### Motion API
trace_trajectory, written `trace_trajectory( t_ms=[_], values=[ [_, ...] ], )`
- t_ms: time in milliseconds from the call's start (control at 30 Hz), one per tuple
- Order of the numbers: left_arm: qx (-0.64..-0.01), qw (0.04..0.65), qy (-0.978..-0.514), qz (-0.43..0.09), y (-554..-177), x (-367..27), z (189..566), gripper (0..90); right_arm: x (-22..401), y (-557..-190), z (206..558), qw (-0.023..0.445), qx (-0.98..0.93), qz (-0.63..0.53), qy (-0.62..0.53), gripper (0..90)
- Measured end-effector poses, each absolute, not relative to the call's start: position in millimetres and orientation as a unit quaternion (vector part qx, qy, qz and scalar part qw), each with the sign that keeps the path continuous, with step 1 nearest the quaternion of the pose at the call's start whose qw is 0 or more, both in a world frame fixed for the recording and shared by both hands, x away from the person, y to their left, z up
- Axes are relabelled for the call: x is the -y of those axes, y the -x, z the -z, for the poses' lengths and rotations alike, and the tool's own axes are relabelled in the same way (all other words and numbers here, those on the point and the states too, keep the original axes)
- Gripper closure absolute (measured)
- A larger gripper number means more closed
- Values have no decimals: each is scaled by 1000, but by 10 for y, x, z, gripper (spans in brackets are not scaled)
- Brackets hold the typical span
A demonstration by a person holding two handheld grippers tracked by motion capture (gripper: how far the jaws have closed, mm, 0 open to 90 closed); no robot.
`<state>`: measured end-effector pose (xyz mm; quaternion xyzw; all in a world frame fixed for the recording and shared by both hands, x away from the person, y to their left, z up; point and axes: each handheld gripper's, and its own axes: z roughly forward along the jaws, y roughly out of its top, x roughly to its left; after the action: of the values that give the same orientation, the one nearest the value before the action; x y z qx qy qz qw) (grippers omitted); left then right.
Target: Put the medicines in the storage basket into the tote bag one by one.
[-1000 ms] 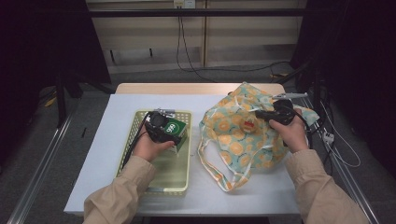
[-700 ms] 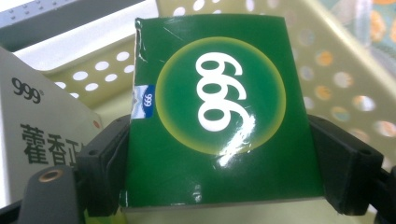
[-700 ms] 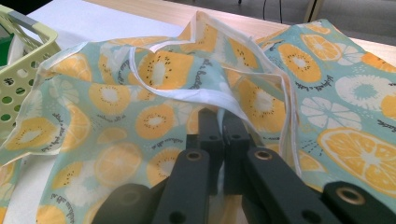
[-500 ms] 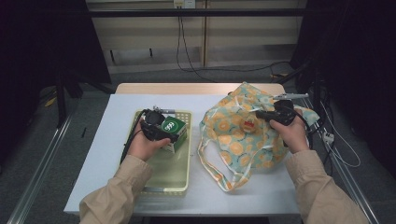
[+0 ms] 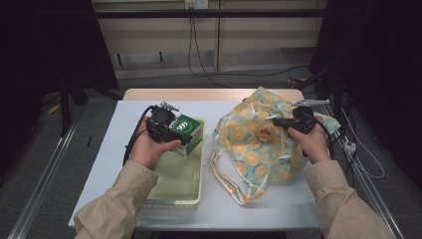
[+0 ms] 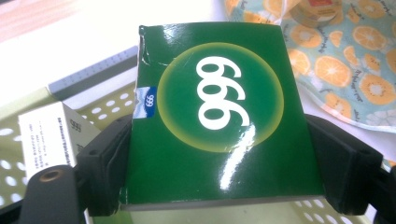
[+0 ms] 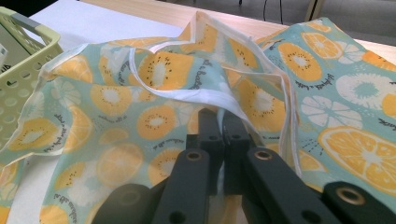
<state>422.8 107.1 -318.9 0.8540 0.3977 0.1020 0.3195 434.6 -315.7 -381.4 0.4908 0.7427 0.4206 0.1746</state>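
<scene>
The green box (image 5: 188,130) is held clear above the far end of the pale green basket (image 5: 175,199), clamped across its width between the jaws of the left gripper (image 5: 175,133), with its printed face turned up. In the left gripper view the black jaws press on both side walls of the box, and a white box (image 6: 49,140) remains in the basket below. The fruit-print cloth bag (image 5: 259,149) lies to the right of the basket on the white table (image 5: 278,214). The right gripper (image 5: 278,122) is closed on the white-trimmed rim (image 7: 205,95) of the bag's mouth at its far right side. The box therefore lies left of the mouth, and the left hand is the nearer one; by my judgement, the coming move is a rightward carry.
</scene>
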Motion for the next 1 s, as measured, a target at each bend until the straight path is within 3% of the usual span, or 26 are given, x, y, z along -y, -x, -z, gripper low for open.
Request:
trace_trajectory(
  t_ms=[567, 1000],
  values=[
    [-383, 344, -851, -100, -4212, -997, 2763, 173, 3158, -4351, 3811, 174, -742, -422, -491, 898],
    [-328, 371, -865, -77, -4127, -472, 2638, 173, 3161, -4335, 3792, 172, -739, -427, -492, 898]
  ],
)
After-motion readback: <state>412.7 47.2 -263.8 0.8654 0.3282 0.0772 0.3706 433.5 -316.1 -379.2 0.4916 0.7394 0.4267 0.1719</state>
